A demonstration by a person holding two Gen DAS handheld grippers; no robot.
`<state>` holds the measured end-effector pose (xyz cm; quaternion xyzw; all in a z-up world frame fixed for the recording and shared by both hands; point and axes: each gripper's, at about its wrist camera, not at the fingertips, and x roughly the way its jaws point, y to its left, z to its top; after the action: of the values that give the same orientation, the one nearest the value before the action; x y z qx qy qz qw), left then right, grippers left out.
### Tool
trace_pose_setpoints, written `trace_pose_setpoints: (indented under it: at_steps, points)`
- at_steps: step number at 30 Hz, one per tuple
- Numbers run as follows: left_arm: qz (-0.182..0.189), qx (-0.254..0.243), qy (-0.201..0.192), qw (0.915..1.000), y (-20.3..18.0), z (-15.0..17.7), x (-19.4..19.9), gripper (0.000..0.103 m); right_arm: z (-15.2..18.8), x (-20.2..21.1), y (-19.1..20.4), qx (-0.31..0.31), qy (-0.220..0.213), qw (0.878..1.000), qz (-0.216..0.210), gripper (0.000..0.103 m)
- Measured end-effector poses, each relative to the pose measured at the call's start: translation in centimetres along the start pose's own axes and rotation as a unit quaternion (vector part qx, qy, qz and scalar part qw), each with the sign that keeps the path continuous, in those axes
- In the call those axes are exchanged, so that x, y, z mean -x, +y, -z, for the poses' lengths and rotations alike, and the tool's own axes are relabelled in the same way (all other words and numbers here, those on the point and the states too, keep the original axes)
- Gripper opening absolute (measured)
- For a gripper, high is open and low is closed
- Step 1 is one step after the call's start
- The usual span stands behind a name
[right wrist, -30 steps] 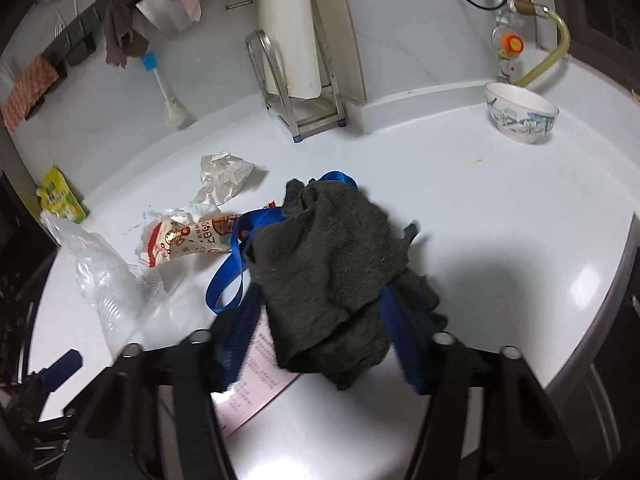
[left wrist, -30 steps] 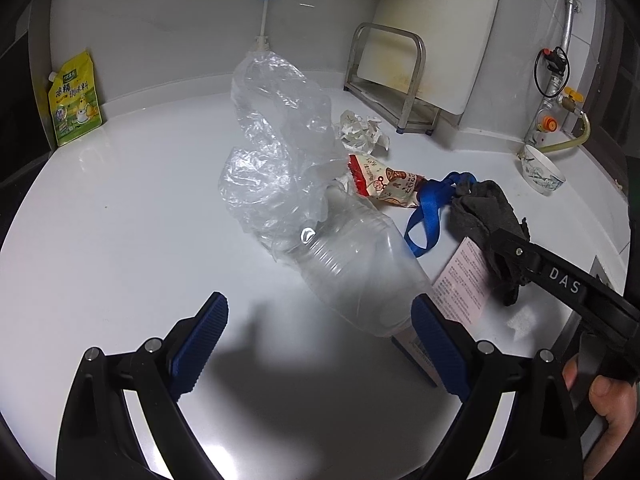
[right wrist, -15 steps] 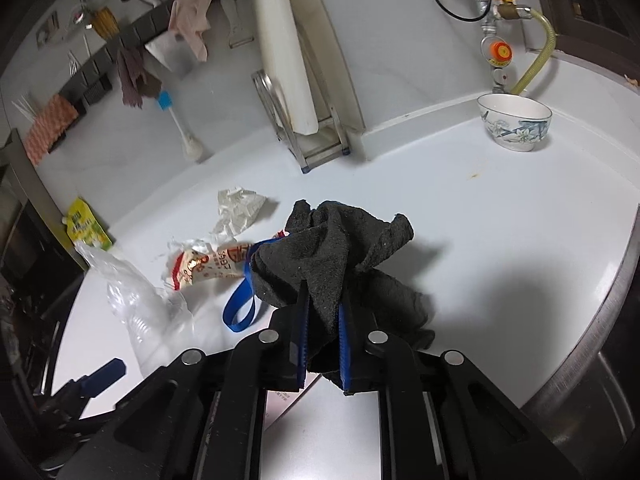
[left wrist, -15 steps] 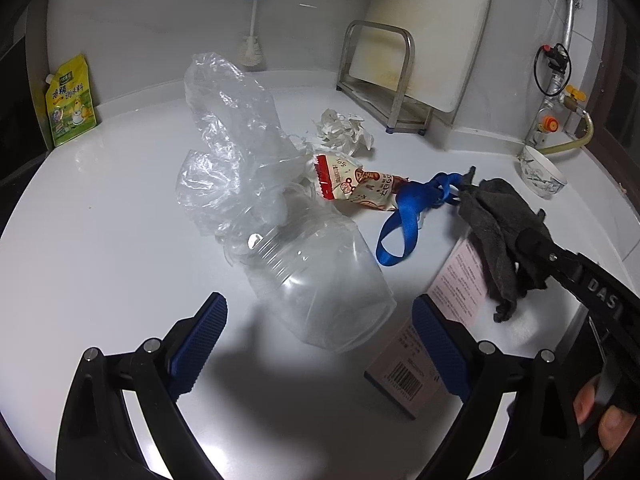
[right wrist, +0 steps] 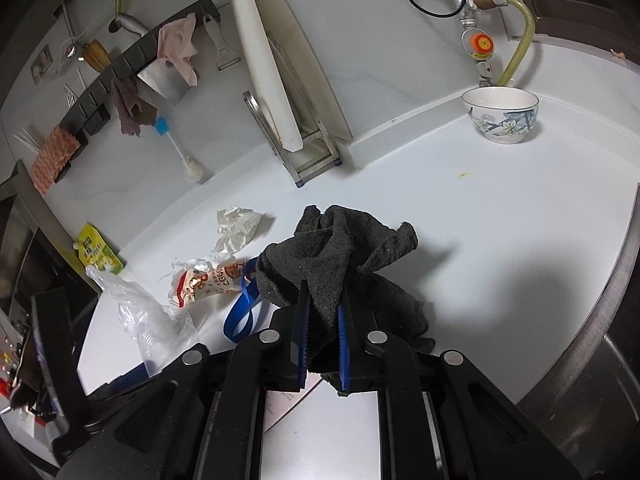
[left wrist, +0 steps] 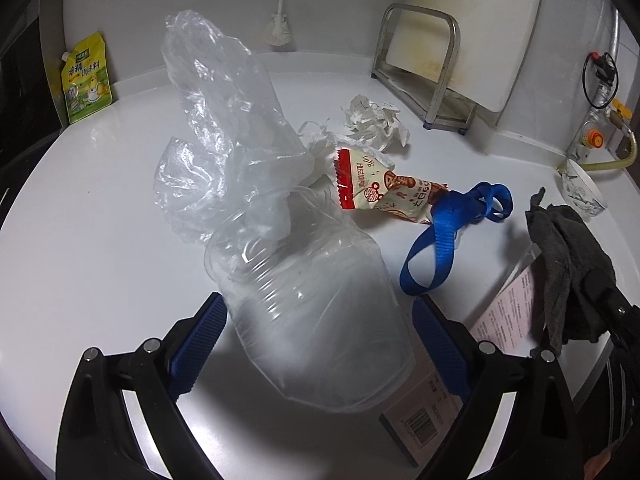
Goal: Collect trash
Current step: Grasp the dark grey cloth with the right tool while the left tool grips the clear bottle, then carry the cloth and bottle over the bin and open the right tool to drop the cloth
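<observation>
White kitchen desk (left wrist: 100, 240), trash scattered. Left: left tool (left wrist: 320, 344) spread wide, now straddling clear plastic bottle (left wrist: 312, 320), closer than second ago; crumpled plastic bag (left wrist: 224, 136) beside. Middle: snack wrapper (left wrist: 384, 192), blue strap (left wrist: 440, 248). Right: right tool (right wrist: 322, 344) clamped on dark rag (right wrist: 336, 256), lifted off desk; first item collected.

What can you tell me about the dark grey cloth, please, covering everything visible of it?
The dark grey cloth looks like a coarse, fuzzy terry rag, crumpled and bunched into folds. The right tool is shut on its middle, blue pads pinching it, so its upper part bulges above the fingers while loose ends droop below. It hangs near the blue strap and above a pink printed sheet; whether its lower end touches the white counter is unclear.
</observation>
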<state>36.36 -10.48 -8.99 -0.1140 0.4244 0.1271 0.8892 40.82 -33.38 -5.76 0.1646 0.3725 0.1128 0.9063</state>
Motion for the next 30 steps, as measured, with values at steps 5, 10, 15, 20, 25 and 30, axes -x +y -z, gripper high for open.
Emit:
trace_pose_setpoints:
  at_steps: [5, 10, 15, 20, 25, 30]
  points:
    - [-0.002, -0.009, -0.01, 0.9999, -0.2, 0.2, 0.2, 0.077, -0.1, 0.2, -0.3, -0.005, -0.003, 1.0, -0.003, 0.011]
    - [-0.001, -0.018, -0.026, 0.9995, 0.1, 0.1, 1.1, 0.076, -0.2, 0.9, -0.5, -0.011, -0.012, 1.0, -0.01, 0.011]
    - [-0.002, -0.034, -0.042, 0.9985, 0.8, 0.0, 2.4, 0.076, -0.4, 1.3, -1.1, -0.025, -0.02, 0.999, -0.018, 0.011]
    - [-0.003, -0.053, -0.062, 0.9966, 1.3, 0.4, 4.0, 0.076, -0.2, 2.0, -1.6, -0.035, -0.035, 0.998, -0.024, 0.011]
    - [0.009, -0.069, -0.071, 0.995, 1.7, 0.8, 5.5, 0.076, 0.2, 2.7, -1.6, -0.038, -0.052, 0.997, -0.03, 0.011]
    - [0.025, -0.086, -0.079, 0.9929, 2.2, 1.5, 7.3, 0.076, 0.5, 4.0, -1.0, -0.028, -0.073, 0.997, -0.028, 0.011]
